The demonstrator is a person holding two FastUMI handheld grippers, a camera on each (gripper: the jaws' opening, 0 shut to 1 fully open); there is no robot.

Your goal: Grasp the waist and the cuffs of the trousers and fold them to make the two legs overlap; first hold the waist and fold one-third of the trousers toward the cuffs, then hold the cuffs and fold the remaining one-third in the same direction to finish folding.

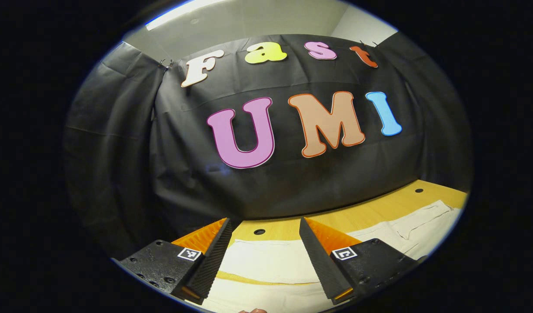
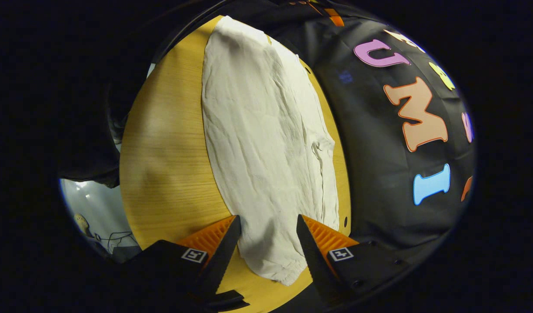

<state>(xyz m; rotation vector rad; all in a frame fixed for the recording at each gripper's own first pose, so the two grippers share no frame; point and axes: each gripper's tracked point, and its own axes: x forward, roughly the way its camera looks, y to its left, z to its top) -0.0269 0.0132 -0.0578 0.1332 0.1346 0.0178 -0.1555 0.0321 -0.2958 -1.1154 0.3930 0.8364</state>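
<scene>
In the left gripper view, the left gripper has its jaws spread wide with nothing between them. Below the gap lies pale cloth, part of the trousers, spread flat on the wooden table. A strip of bare wood shows between two layers or parts of the cloth just under the fingers; whether that is the gap between the two legs is hard to tell from this low angle. Further to the right the cloth runs on, with a stitched panel that looks like a pocket. Two small dark holes sit in the table top near its far edge, and behind it hangs the black cloth wall. A pale ceiling with a strip light shows above the wall.

In the right gripper view, the right gripper is likewise wide apart and grips nothing. One end of the trousers, with a gathered hem, lies beneath and between its fingers; I cannot tell whether the fingers touch it. The garment stretches away lengthwise along the table, wrinkled, close to the edge nearest the black cloth wall. On the other side of the table a dark sleeve or body of a person stands by the edge.
</scene>
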